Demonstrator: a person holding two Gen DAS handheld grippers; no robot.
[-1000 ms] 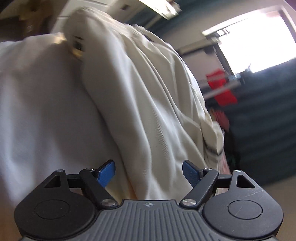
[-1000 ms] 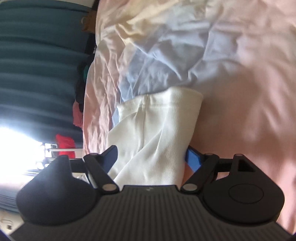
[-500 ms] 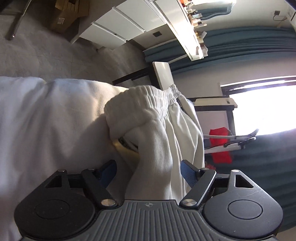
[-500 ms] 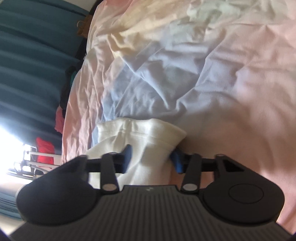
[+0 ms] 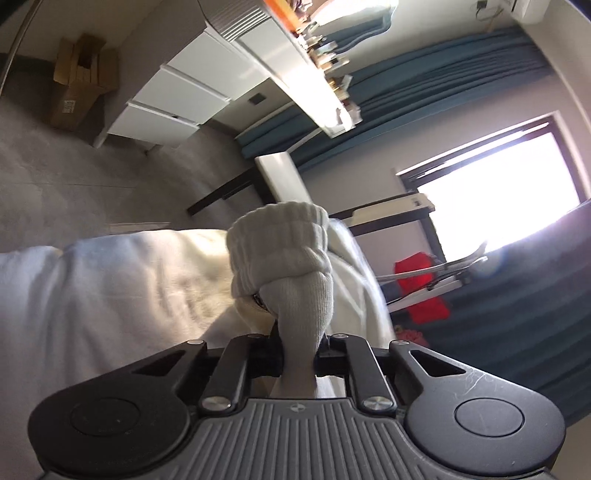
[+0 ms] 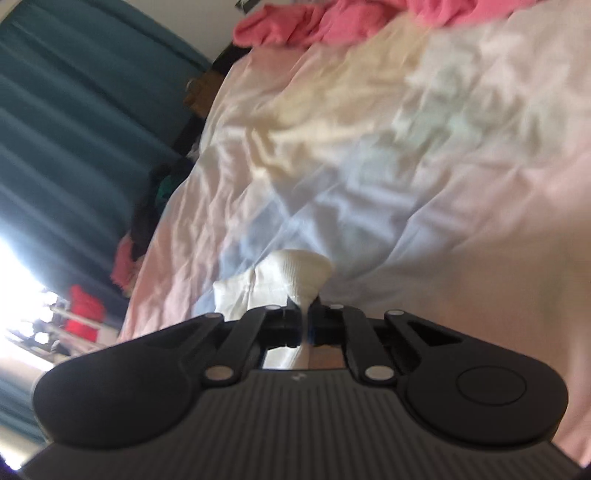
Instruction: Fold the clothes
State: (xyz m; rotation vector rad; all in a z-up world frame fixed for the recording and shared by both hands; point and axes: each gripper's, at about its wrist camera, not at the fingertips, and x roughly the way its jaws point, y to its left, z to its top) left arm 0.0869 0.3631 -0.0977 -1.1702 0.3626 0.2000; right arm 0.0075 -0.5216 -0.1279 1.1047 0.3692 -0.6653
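Note:
A cream-white ribbed garment with an elastic waistband fills the middle of the left wrist view. My left gripper is shut on a bunch of this fabric just below the waistband. The rest of the garment spreads to the left. In the right wrist view, my right gripper is shut on another end of the white garment, which bulges just ahead of the fingers, above the bed sheet. Both sets of pads are hidden by cloth.
A rumpled pastel bed sheet lies under the right gripper, with pink clothes at its far end. Teal curtains, a bright window, white drawers, a chair and a red item on a rack surround the bed.
Both grippers have shut on the white garment, after standing open around it. Both views have swung and the garment has bunched up ahead of the fingers.

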